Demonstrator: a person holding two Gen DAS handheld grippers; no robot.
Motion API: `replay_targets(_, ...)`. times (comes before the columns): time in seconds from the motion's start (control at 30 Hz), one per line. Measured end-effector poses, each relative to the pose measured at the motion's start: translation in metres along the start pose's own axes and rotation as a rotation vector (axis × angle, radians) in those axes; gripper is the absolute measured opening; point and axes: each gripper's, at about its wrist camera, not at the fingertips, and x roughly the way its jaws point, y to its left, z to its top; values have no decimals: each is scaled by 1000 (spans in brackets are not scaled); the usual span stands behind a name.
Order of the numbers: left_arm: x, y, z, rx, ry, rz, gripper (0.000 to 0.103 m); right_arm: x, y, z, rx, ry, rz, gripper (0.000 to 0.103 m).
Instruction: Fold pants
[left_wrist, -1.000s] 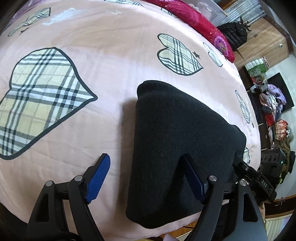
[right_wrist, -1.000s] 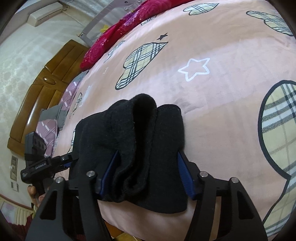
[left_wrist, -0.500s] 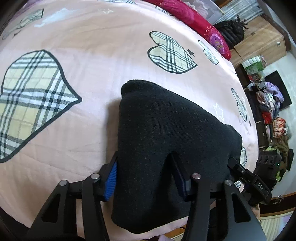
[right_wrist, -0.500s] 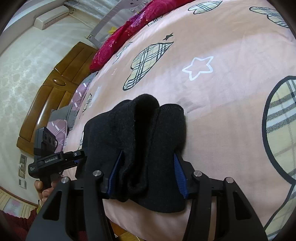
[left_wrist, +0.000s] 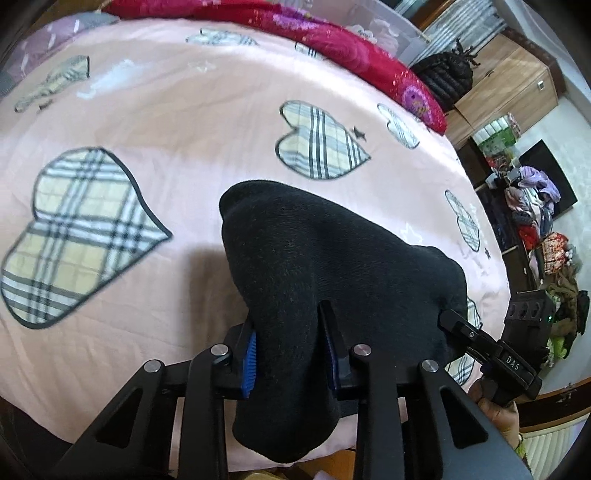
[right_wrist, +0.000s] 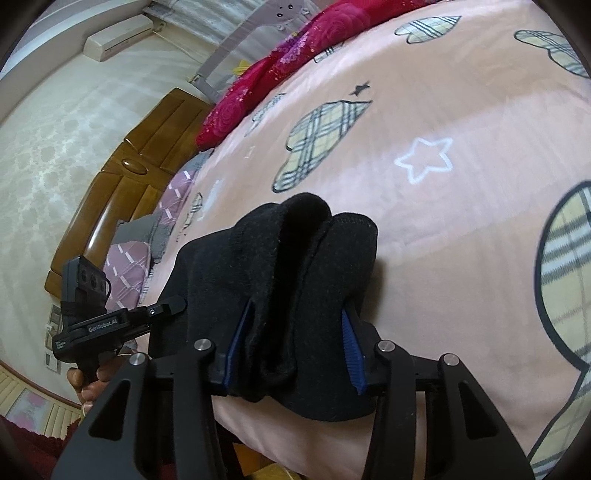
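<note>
The black folded pants (left_wrist: 332, 266) lie near the front edge of a pink bedspread (left_wrist: 184, 110). My left gripper (left_wrist: 290, 354) is closing, and its blue pads (left_wrist: 249, 360) pinch the near end of the pants, which bulges up between them. In the right wrist view the other end of the pants (right_wrist: 295, 258) shows thick stacked layers. My right gripper (right_wrist: 293, 345) is also closing, its pads (right_wrist: 351, 350) squeezing that end. Each gripper appears in the other's view: the right gripper (left_wrist: 480, 343) and the left gripper (right_wrist: 122, 321), held by a hand (right_wrist: 92, 384).
The bedspread carries plaid hearts (left_wrist: 81, 229) and stars. A red quilt (left_wrist: 332, 40) runs along the far side. A wooden headboard (right_wrist: 122, 177) and pillows (right_wrist: 129, 266) stand at one end. A wardrobe (left_wrist: 509, 85) and heaped clothes (left_wrist: 535, 221) lie beyond the bed.
The left jaws, wide open around the pants' near end a second ago, have closed on it and raised it. The right jaws have narrowed on their end.
</note>
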Motion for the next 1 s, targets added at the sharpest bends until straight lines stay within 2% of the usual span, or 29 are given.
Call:
replay_targets(0.23, -31, 21, 20, -44, -68, 20, 28, 17, 28, 18, -69, 12, 35, 47)
replay_targets(0.4, -37, 43, 41, -66, -103, 76, 28, 47, 50, 40, -117, 26, 50, 47)
replay_targets(0.73, -21, 76, 87, -103, -123, 142, 29, 104, 66, 83, -146, 50, 65, 47)
replay_targets(1.0, 2, 88, 95, -94, -102, 173, 29, 134, 61, 94, -134, 94, 36, 47)
